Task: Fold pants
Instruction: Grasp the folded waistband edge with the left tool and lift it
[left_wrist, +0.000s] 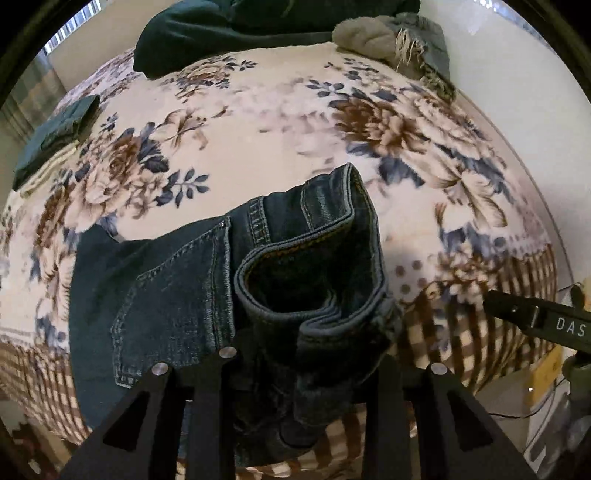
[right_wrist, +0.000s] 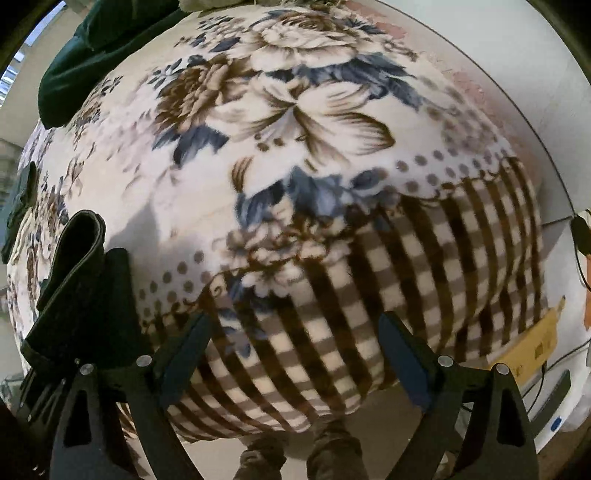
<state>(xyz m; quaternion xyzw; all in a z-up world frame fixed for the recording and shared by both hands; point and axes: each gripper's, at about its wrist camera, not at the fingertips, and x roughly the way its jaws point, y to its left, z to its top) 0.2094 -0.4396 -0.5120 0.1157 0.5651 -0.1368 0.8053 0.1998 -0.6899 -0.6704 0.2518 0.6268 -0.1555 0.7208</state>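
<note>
In the left wrist view, the left claw (left_wrist: 295, 424) is seen at the bottom edge with a bundle of dark denim between its fingers; the fingertips themselves are hidden by the cloth, but the jeans (left_wrist: 258, 295) are gathered and lifted right at the claw, so it is taken to be clamped on them. The folded pants are draped from the claw out over the near part of the bed (left_wrist: 258, 140), with a hem or waistband edge curled open towards the camera and a stitched pocket shown to the left (the lower part of the garment is cut off by the claw frame). At the right edge of this view the black body of the other gripper is glimpsed, marked with white letters.

In the right wrist view, the right claw (right_wrist: 295, 354) is shown with its fingers spread well apart and nothing between them, held above the checked border of the floral blanket (right_wrist: 295, 147). Only a dark strip of the jeans (right_wrist: 81, 280) is caught at the left edge here, so their fold cannot be judged from this side. Below the bed edge, a pair of shoes (right_wrist: 299, 454) is visible on the floor, which the left view does not show.

Farther off, a small folded green cloth (left_wrist: 55, 136) is seen only in part at the left side of the bed. At the far end a dark green pile (left_wrist: 240, 29) and a grey frayed garment (left_wrist: 391, 40) are cut off by the frame.
</note>
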